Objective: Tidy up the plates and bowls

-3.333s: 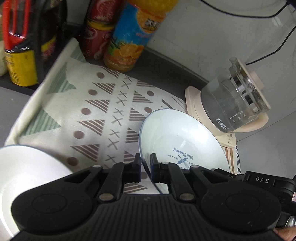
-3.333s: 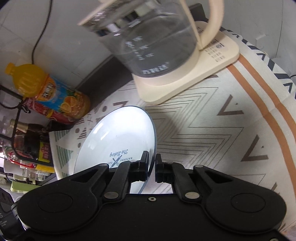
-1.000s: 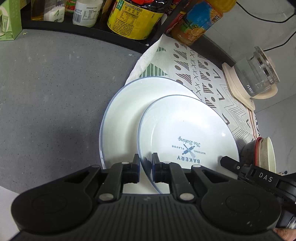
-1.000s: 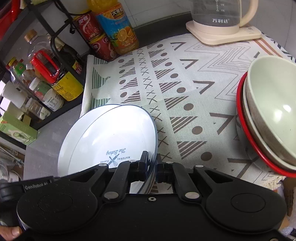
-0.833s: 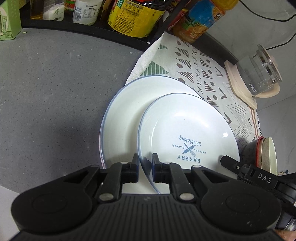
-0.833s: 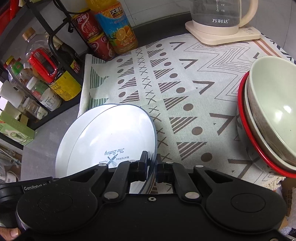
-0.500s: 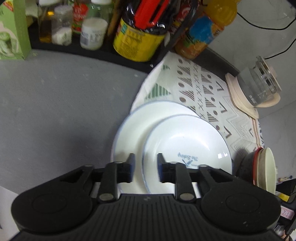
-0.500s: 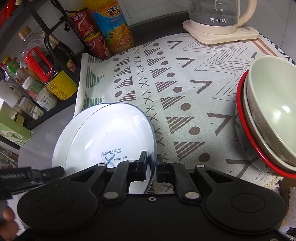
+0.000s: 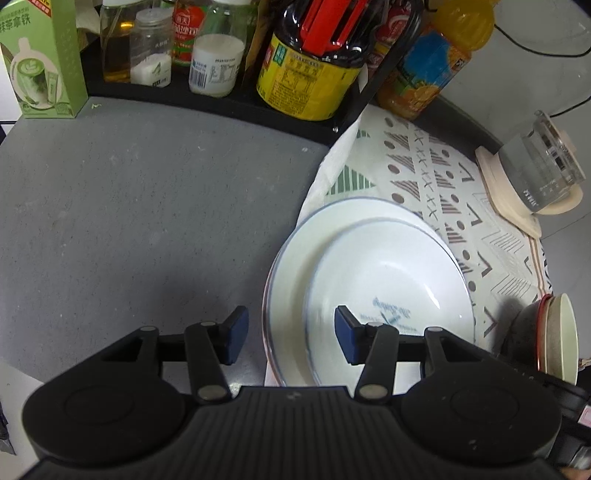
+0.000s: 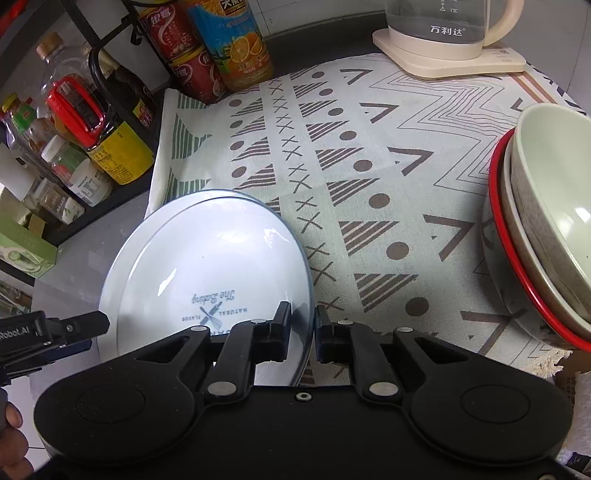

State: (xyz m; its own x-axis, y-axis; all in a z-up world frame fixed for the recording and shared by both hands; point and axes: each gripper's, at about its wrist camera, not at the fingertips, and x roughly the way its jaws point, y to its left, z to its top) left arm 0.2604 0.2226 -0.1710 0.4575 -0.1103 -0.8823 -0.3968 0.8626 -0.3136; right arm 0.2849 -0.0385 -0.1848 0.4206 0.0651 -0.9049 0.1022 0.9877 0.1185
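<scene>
My R gripper [image 10: 303, 334] pinches the bakery plate [image 10: 207, 273] rim atop the bigger plate [image 9: 295, 258]; L gripper [image 9: 291, 334] gapes wide, holding nothing.

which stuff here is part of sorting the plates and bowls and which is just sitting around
Belongs to the job:
- bakery plate, its rim between the right tool's fingers
- larger plate under it
- stacked bowls on the patterned cloth
- left tool, open

Just lying about:
- kettle
- orange juice bottle
- red cans
- soy sauce bottle
- green carton
</scene>
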